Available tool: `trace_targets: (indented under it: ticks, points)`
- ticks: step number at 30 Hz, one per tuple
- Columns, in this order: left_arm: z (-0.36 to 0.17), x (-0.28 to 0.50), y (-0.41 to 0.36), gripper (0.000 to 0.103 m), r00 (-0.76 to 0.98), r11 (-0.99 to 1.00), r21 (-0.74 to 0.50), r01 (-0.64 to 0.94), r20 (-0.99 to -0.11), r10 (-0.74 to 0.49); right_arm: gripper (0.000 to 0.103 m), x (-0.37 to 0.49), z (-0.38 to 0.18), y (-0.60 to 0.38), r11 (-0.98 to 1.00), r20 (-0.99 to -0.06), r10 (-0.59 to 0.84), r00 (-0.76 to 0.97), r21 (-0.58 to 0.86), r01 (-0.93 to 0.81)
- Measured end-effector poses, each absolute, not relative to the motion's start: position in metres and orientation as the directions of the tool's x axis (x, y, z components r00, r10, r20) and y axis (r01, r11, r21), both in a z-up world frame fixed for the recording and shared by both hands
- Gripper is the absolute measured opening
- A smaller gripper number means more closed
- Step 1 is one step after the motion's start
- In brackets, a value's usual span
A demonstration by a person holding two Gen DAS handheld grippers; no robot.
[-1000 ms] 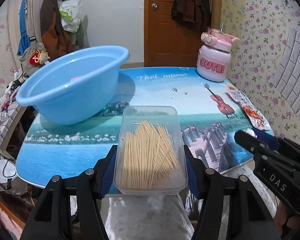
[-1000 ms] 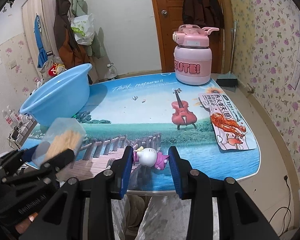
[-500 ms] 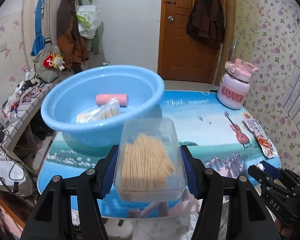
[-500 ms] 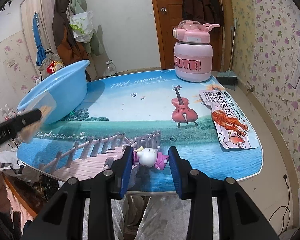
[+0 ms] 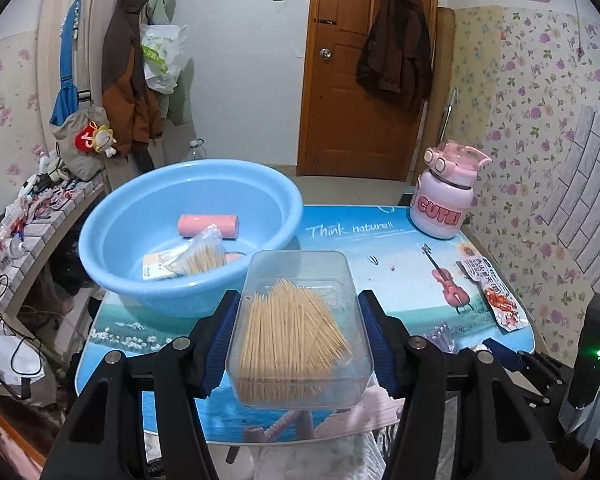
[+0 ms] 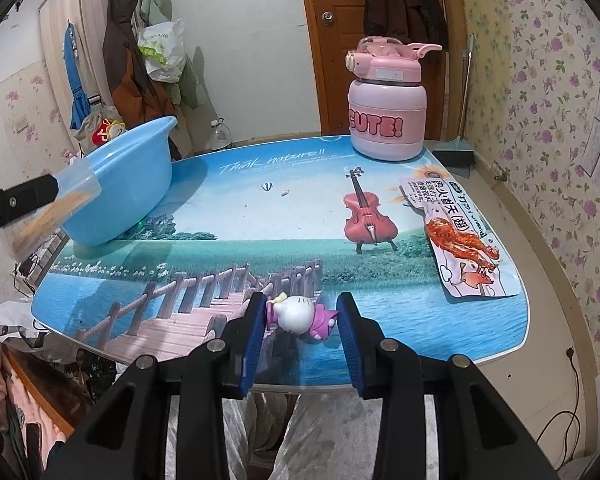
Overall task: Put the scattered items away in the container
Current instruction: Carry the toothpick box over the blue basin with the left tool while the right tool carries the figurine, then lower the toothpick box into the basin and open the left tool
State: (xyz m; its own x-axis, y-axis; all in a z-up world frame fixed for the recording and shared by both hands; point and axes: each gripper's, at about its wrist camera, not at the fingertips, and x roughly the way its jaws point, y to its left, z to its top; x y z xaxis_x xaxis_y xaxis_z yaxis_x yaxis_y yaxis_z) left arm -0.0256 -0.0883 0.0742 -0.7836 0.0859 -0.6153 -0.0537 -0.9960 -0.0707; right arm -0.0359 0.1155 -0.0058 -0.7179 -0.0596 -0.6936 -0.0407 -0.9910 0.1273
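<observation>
Above the near edge of the bench (image 5: 400, 216), the left gripper (image 5: 298, 334) is clenched on a clear box of toothpicks (image 5: 300, 328), its blue pads pressing the box's two long walls. The box's long axis runs straight forward, along the fingers, and the box hangs clear of the bench top. The blue basin (image 5: 188, 232), the container for this task, sits at the far-left corner of the bench, ahead and to the left of the held box, with its near rim just beyond the box's far end. It already holds a pink roll (image 5: 208, 225) and a bag of sticks (image 5: 188, 258). The likely next move is a short forward-left carry over that rim; the left gripper is plainly the nearer one.

At the near edge, towards the middle, the right gripper (image 6: 302, 320) brackets a small white and pink toy figure (image 6: 300, 316) lying on the bench. Its left pad seems to touch the toy, while a gap shows on the right, so the grasp does not look closed. A snack packet (image 6: 460, 236) lies along the right edge, well apart from the basin.
</observation>
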Motion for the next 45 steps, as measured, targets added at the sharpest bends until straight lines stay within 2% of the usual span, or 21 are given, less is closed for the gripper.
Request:
trace_targets:
  ticks: [10,16,22,31,45]
  points:
    - [0.105,-0.037,-0.111,0.057,-0.823,-0.997,-0.069,-0.026,-0.565,0.061,0.037,-0.037,-0.007,0.117,-0.99,-0.698,-0.06,-0.714,0.131,-0.045]
    - [0.114,-0.061,-0.131,0.057,-0.832,-0.999,-0.044,0.023,-0.555,0.005,0.037,-0.04,-0.011,0.119,-0.99,-0.708,-0.056,-0.704,0.132,-0.054]
    - [0.103,-0.095,-0.144,0.057,-0.814,-0.999,-0.022,0.05,-0.581,-0.028,0.037,-0.046,-0.016,0.119,-0.99,-0.719,-0.053,-0.693,0.129,-0.058]
    - [0.06,-0.136,-0.16,0.057,-0.748,-0.996,-0.024,0.09,-0.662,-0.052,0.037,-0.056,-0.016,0.117,-0.991,-0.722,-0.048,-0.69,0.118,-0.054]
    - [0.04,-0.152,-0.163,0.057,-0.715,-0.996,-0.026,0.087,-0.698,-0.044,0.037,-0.07,-0.004,0.102,-0.994,-0.704,-0.069,-0.707,0.105,-0.007]
